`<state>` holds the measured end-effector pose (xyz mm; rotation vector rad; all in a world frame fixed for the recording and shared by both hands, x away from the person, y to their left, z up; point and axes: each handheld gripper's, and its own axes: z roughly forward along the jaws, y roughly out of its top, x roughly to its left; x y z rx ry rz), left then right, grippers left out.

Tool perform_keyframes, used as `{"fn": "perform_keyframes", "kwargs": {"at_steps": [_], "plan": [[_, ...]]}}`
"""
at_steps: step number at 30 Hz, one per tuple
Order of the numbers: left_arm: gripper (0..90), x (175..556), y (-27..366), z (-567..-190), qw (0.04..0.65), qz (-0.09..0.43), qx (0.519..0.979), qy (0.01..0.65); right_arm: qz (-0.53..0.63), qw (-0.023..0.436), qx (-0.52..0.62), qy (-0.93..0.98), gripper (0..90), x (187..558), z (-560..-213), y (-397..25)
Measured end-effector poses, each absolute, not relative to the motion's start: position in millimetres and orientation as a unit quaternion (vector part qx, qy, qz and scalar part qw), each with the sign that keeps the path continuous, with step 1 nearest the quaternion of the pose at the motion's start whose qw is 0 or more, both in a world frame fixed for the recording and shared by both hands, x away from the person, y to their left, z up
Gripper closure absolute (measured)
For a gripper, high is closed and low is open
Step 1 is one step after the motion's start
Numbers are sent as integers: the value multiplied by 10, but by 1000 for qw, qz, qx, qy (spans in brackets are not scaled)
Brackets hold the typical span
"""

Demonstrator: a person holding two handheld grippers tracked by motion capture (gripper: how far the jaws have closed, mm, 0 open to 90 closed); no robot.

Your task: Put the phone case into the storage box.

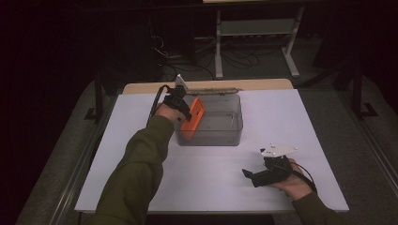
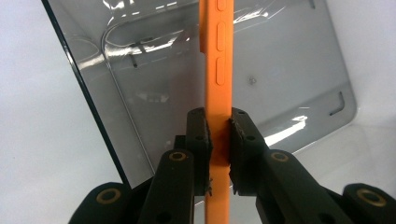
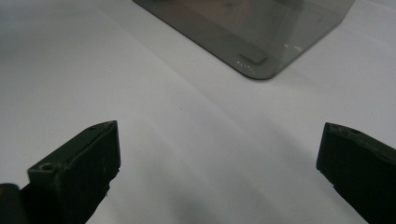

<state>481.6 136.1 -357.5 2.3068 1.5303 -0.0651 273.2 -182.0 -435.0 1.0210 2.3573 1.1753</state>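
An orange phone case hangs edge-on over the left end of a clear grey plastic box. My left gripper is shut on the case; in the left gripper view both black pads clamp the orange edge, with the box floor beneath. My right gripper rests low over the white table near the front right, its jaws wide open with nothing between them. The box corner lies ahead of it.
The white tabletop spreads around the box, with a wooden strip along its far edge. Beyond the table stand a white metal frame and cables on a dark floor.
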Motion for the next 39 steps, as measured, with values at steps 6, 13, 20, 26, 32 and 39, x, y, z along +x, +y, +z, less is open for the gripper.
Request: {"fn": "perform_keyframes", "kwargs": {"at_steps": [6,13,20,26,32,39], "plan": [[793,4823,1354,-3583,182,-23,817,547,412,158,358,823,0,2731,-4346,-1828],[791,4821,1362,-3590,174,-21,816,551,410,158,357,824,0,2731,-4348,-1823],[786,4836,1382,-3604,174,-22,814,554,410,158,357,824,0,2733,-4351,-1823],[767,4840,1377,-3611,173,-17,813,556,410,158,357,825,0,2732,-4350,-1825],[735,4845,1399,-3592,178,-17,812,556,411,159,356,824,0,2733,-4350,-1824],[667,4846,1389,-3533,181,-5,815,550,410,158,356,825,0,2731,-4349,-1820]]}}
